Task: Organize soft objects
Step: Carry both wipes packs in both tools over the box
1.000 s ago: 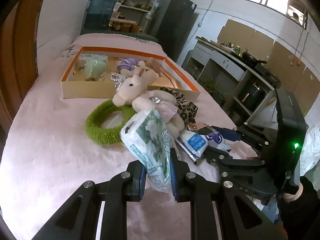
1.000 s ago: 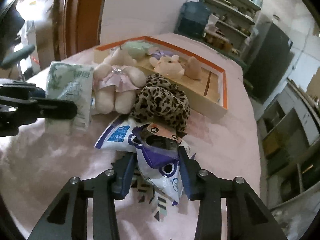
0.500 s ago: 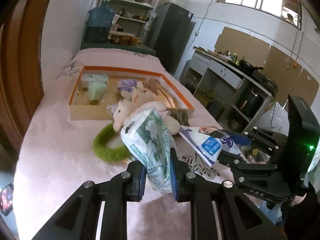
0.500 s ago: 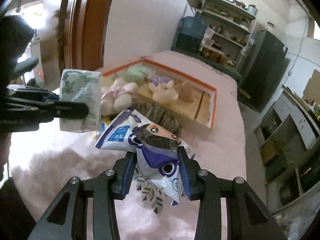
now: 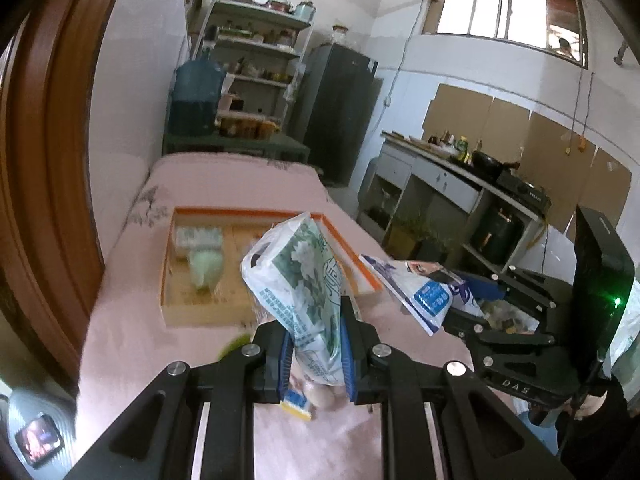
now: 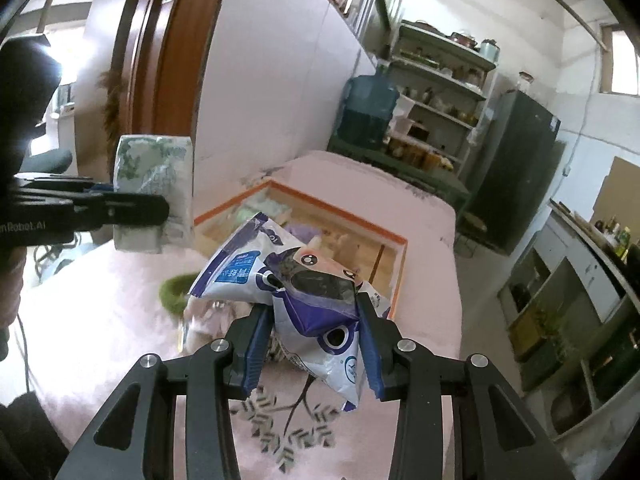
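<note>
My left gripper (image 5: pixel 314 344) is shut on a green-and-white flower-print tissue pack (image 5: pixel 300 292), held up above the pink table (image 5: pixel 120 344). The same tissue pack (image 6: pixel 154 184) shows at the left of the right wrist view, clamped in the left gripper (image 6: pixel 160 210). My right gripper (image 6: pixel 316 344) is shut on a white, blue and purple plastic pack (image 6: pixel 308 292) with a cartoon face, also lifted off the table. That plastic pack (image 5: pixel 424 292) appears to the right in the left wrist view. Beyond both lies the orange-rimmed box (image 5: pixel 248 212) with a pale green soft thing (image 5: pixel 204 272) inside.
A green fuzzy ring (image 6: pixel 174 290) lies on the table below the packs, mostly hidden. A wooden door frame (image 5: pixel 36 160) stands at the left. Shelves (image 5: pixel 256 68), a water jug (image 5: pixel 196 96) and a dark fridge (image 5: pixel 336 108) are behind the table; a kitchen counter (image 5: pixel 460 184) runs along the right.
Both grippers have risen with their packs, so the table, the plush toys and the box have dropped lower and farther away. The plush toys are now hidden behind the packs.
</note>
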Tool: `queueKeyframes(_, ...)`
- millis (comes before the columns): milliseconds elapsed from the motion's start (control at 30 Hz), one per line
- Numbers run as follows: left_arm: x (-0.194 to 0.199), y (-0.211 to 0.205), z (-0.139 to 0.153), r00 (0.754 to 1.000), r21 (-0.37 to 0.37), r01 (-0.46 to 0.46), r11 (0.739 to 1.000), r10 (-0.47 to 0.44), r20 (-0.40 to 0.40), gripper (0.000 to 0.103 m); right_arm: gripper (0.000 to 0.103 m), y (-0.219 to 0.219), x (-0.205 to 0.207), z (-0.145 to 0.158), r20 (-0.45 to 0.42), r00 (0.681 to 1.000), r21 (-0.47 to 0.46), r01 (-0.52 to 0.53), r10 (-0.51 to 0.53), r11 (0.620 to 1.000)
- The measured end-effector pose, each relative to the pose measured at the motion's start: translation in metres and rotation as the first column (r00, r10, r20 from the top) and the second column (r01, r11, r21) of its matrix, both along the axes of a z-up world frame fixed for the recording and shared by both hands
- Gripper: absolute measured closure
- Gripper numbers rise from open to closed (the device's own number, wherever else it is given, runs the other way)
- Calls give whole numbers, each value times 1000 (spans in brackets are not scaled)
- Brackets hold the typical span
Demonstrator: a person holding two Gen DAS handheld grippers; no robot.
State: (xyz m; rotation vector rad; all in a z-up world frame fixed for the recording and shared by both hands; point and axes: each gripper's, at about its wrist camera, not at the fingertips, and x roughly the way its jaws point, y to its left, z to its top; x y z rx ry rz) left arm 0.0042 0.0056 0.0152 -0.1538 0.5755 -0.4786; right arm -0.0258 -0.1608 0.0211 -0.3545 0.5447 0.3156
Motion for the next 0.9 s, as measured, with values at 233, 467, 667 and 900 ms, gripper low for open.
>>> queueKeyframes(233, 28, 1, 17, 999, 6, -28, 1000, 28, 27, 82, 61, -4, 29, 10, -23, 999, 64, 24, -23, 998)
queueKeyframes(467, 62, -3, 23, 997, 44, -73, 996, 72, 29, 82, 61, -9, 64, 19, -56, 998, 150, 49, -41, 987)
queueKeyframes(667, 94, -7, 21, 995, 60, -97, 993, 97, 11, 82, 61, -6, 92, 26, -52, 998, 166, 52, -44, 985)
queueKeyframes(900, 130, -10, 17, 993, 61, -113, 992, 115, -20, 82, 61, -6, 126, 24, -80, 995, 178, 66, -53, 982)
